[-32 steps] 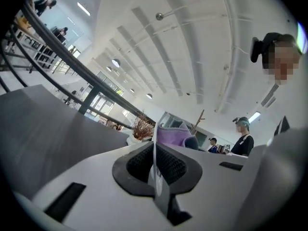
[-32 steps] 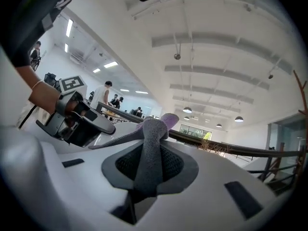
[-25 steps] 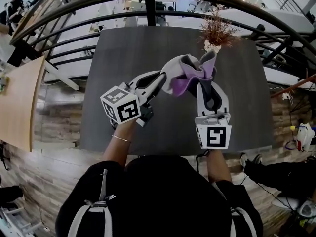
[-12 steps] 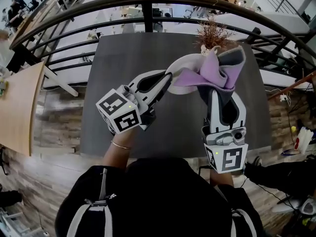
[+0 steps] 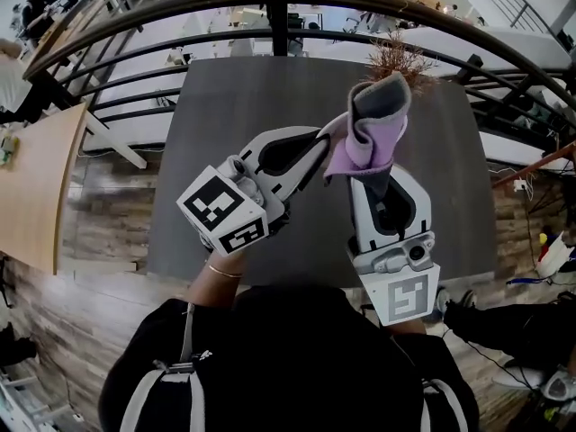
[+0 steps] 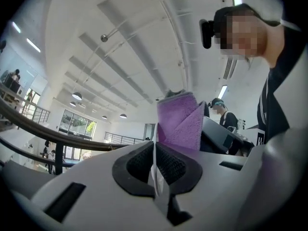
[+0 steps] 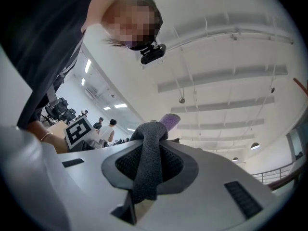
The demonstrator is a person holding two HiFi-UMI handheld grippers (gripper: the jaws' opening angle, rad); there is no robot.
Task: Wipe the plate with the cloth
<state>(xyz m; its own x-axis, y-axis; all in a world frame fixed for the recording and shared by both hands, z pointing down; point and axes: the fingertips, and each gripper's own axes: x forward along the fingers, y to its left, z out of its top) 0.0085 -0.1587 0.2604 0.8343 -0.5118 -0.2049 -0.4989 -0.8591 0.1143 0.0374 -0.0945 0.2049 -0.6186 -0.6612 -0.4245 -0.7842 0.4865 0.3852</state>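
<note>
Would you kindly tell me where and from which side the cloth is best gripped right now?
Grip the cloth at the bunched grey fold at its lower end, coming from below, as the right hand-held gripper has it. That gathered part is thick enough to pinch firmly, and the purple part stands free above for wiping.

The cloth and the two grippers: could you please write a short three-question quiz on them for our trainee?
1. True or false: the right gripper is open and empty.
2. Which colours does the cloth show? A purple and grey; B red and white; C green.
3. Fill in: the left gripper is shut on a thin white ___.
Key: 1 false, it is shut on the cloth; 2 A; 3 plate.
</note>
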